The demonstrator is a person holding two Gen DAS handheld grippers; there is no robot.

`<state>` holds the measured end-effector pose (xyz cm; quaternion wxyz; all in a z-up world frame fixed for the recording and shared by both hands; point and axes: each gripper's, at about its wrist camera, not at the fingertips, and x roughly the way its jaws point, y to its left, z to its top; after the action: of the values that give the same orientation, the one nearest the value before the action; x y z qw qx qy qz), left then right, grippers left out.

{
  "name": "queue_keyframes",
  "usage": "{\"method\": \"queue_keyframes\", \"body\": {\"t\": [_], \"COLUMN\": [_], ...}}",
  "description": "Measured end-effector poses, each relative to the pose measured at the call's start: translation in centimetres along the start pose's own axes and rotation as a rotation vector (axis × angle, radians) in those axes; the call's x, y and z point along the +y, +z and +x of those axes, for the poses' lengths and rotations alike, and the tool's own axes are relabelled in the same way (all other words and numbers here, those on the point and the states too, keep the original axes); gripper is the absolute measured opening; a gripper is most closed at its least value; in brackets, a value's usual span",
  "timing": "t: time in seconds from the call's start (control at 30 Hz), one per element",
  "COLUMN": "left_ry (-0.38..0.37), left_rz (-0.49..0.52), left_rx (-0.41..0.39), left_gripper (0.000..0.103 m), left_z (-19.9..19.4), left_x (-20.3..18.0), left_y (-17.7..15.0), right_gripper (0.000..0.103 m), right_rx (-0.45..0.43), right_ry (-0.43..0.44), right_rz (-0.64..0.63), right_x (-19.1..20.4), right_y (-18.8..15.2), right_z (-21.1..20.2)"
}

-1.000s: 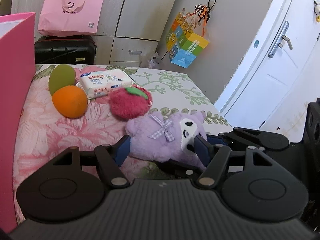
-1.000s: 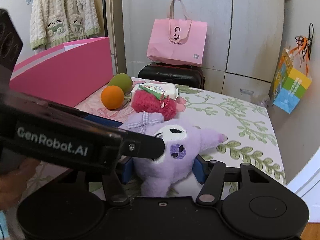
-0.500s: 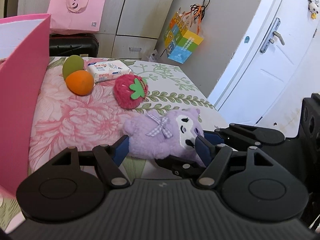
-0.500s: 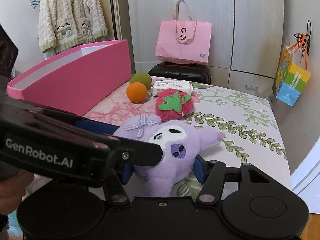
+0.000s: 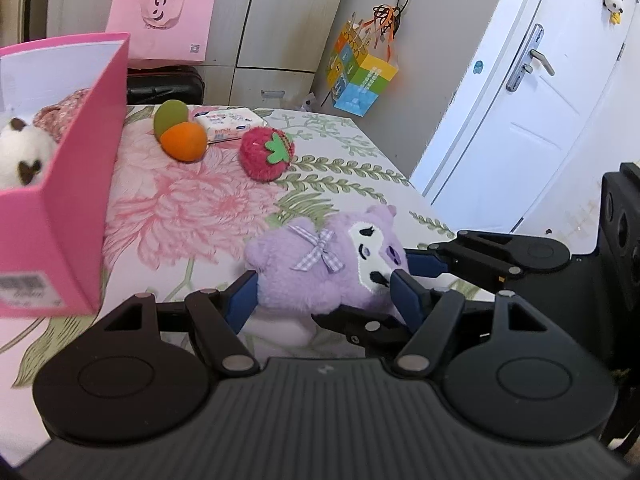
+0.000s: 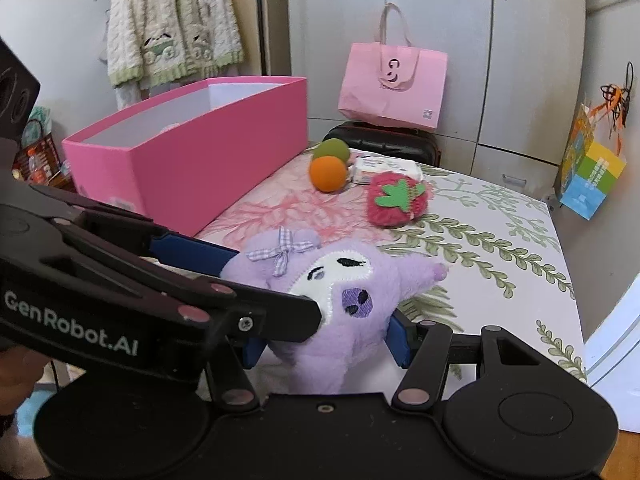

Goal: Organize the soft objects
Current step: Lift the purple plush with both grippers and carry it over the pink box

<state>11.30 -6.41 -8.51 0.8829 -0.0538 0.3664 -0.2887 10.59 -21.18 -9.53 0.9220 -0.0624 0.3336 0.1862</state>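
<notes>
While lifted above the flowered bed (image 5: 192,216): one purple plush (image 5: 320,268), clamped from both sides at once. Left gripper (image 5: 320,300) closed on its body; right gripper (image 6: 324,340) closed on its lower part. Further back on the bed, well apart: one strawberry plush (image 6: 396,200), one orange ball (image 6: 328,174), one green ball (image 6: 332,149), one tissue pack (image 5: 230,122). Beside these: one pink box (image 6: 192,160). Lettering read on left gripper: "GenRobot.AI".
</notes>
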Motion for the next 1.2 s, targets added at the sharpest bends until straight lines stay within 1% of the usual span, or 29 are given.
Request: {"method": "queue_keyframes", "body": {"t": [0.13, 0.23, 0.4, 0.5, 0.6, 0.73, 0.93, 1.0, 1.2], "left_ry": [-0.002, 0.004, 0.035, 0.046, 0.048, 0.074, 0.119, 0.138, 0.183], "left_rz": [0.002, 0.009, 0.031, 0.041, 0.039, 0.033, 0.011, 0.016, -0.036], "left_rx": [0.003, -0.002, -0.009, -0.028, -0.05, -0.11, -0.188, -0.211, -0.235], "left_gripper": [0.07, 0.07, 0.07, 0.07, 0.071, 0.071, 0.071, 0.068, 0.068], "left_z": [-2.0, -3.9, -7.1, -9.0, -10.8, -13.0, -15.3, -15.7, -15.5], "left_x": [0.0, 0.0, 0.3, 0.9, 2.1, 3.7, 6.4, 7.5, 11.2], "left_y": [-0.6, -0.8, 0.1, 0.8, 1.5, 2.2, 3.9, 4.7, 7.6], "right_gripper": [0.064, 0.066, 0.066, 0.066, 0.067, 0.068, 0.068, 0.068, 0.069], "right_rx": [0.004, -0.003, -0.045, -0.058, -0.079, -0.114, -0.138, -0.142, -0.133], "right_ry": [0.009, 0.033, 0.079, 0.114, 0.147, 0.175, 0.227, 0.242, 0.281], "right_rz": [-0.024, -0.036, -0.036, -0.036, -0.062, -0.098, -0.127, -0.129, -0.119], "right_x": [1.6, 2.6, 4.4, 5.4, 6.7, 8.4, 10.5, 10.9, 11.5], "right_y": [-0.1, 0.2, 1.4, 2.7, 4.2, 6.3, 10.2, 11.5, 15.4], "right_z": [-1.2, -2.2, -3.5, -3.9, -4.1, -4.0, -2.3, -1.4, 2.8]}}
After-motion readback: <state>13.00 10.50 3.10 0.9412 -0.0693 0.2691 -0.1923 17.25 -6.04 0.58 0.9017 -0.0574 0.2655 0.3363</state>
